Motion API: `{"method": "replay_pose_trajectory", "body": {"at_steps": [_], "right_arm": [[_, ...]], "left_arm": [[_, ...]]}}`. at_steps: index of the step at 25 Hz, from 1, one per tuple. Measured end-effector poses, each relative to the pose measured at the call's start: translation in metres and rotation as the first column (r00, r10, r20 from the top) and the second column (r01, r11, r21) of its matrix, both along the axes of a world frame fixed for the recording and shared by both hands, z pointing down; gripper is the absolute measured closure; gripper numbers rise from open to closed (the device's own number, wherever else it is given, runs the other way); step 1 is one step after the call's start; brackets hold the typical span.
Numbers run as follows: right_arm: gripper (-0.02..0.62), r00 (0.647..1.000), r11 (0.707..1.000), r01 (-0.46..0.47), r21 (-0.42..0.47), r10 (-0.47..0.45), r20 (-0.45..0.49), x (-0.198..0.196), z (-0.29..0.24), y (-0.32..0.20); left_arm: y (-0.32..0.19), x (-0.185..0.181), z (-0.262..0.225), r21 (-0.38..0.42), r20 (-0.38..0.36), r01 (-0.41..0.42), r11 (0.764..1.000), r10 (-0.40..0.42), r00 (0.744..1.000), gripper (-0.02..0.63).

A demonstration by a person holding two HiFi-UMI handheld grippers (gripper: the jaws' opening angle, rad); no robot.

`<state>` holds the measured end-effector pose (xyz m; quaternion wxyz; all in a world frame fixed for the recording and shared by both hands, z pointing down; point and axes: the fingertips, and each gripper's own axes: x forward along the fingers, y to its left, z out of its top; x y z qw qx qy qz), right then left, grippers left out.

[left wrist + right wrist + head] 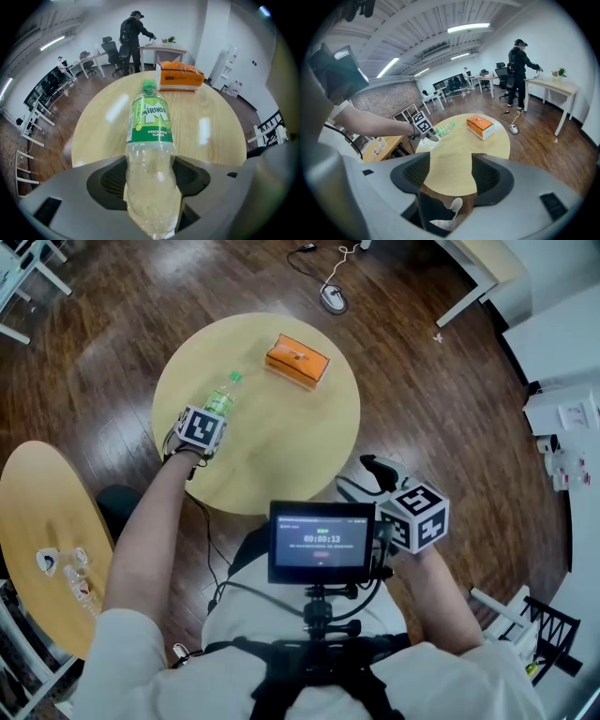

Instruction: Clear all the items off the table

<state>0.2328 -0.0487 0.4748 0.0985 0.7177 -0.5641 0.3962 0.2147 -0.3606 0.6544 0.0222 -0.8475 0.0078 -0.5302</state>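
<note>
A clear Mirinda bottle (221, 397) with a green cap and label lies on the round wooden table (281, 460). In the left gripper view the bottle (149, 117) runs away from the camera, cap pointing at the far side. My left gripper (150, 185) is shut on its clear lower half, both pads pressed against its sides. In the head view the left gripper (212, 412) is at the table's left edge. An orange box (296, 361) sits farther back on the table. My right gripper (450, 173) stands open and empty, held off the table's near right edge.
A second wooden table (37, 521) at the left carries a small bottle (77, 583) and other small items. A person (518, 75) stands at a desk in the background. A cable and a mouse (333, 297) lie on the floor. White furniture (562, 343) stands at the right.
</note>
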Motion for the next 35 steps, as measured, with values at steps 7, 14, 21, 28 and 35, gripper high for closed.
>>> {"method": "replay_pose_trajectory", "body": {"at_steps": [7, 14, 21, 28, 35], "right_arm": [[0.310, 0.996, 0.995, 0.087, 0.043, -0.086, -0.023, -0.002, -0.003, -0.003], [0.310, 0.978, 0.975, 0.208, 0.083, -0.205, -0.045, -0.013, -0.014, 0.023], [0.310, 0.923, 0.915, 0.383, 0.124, -0.375, -0.089, -0.044, -0.030, 0.085], [0.310, 0.859, 0.851, 0.512, 0.114, -0.510, -0.051, -0.059, -0.014, 0.103], [0.310, 0.760, 0.748, 0.647, 0.146, -0.648, -0.046, -0.137, -0.021, 0.122]], "left_arm": [[0.020, -0.018, -0.043, -0.019, -0.080, 0.093, 0.995, -0.095, 0.992, 0.322], [0.083, -0.075, -0.106, -0.035, -0.224, 0.225, 0.974, -0.227, 0.948, 0.321], [0.186, -0.185, -0.150, -0.050, -0.306, 0.431, 0.901, -0.424, 0.852, 0.322], [0.249, -0.250, -0.157, -0.048, -0.303, 0.571, 0.820, -0.556, 0.774, 0.321], [0.319, -0.371, -0.185, -0.028, -0.314, 0.724, 0.689, -0.694, 0.648, 0.322]]}}
